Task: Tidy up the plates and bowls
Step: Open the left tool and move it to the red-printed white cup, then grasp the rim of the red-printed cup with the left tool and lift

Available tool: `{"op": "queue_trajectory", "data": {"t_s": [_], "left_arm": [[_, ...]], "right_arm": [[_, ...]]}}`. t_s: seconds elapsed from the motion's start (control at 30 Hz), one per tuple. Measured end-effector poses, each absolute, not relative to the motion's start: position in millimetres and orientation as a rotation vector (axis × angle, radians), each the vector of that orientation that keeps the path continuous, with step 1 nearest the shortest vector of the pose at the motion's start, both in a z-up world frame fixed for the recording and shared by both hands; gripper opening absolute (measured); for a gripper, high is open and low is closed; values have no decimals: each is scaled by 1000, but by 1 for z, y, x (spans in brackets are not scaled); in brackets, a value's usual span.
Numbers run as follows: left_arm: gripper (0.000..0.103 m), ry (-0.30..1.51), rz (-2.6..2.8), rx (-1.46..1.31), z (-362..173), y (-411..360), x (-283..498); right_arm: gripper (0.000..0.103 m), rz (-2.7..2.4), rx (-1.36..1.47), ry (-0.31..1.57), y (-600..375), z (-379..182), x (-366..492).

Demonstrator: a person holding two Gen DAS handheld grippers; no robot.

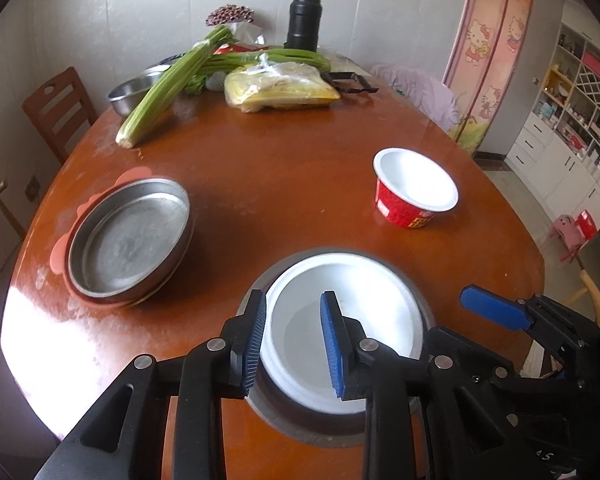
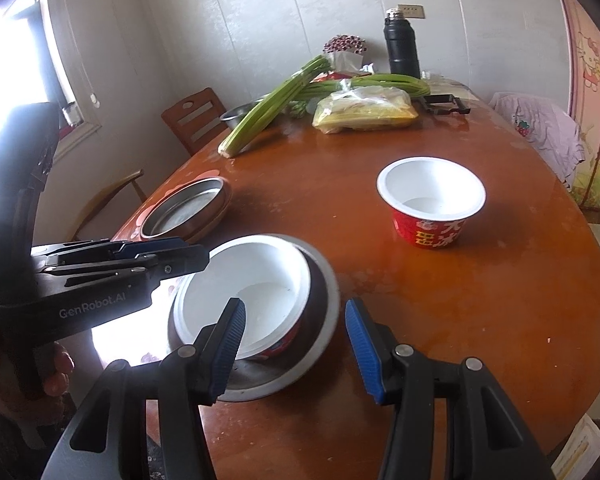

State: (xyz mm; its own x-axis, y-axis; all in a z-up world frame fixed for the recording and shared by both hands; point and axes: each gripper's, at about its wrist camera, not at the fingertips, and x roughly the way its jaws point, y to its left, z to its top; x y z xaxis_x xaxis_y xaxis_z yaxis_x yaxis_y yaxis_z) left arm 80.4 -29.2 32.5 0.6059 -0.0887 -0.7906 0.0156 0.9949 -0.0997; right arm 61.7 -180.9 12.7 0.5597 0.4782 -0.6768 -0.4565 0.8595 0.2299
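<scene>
Near the table's left edge, a shallow steel pan rests on a pink mat. At the near edge, a white-lined bowl sits in a steel dish; the left gripper straddles the bowl's left rim, fingers apart, unclamped. The right gripper hovers open over the dish. Toward the right edge stands a red cup-bowl.
</scene>
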Motion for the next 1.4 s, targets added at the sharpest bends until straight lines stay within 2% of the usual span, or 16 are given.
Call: {"op": "queue_trajectory", "data": {"t_s": [1.07, 1.4], "left_arm": [[30, 943, -184, -9, 43, -102, 208], [30, 1045, -191, -54, 18, -107, 257]], "right_arm": [[58, 319, 118, 796, -260, 19, 165], [58, 293, 103, 845, -262, 3, 199]]}}
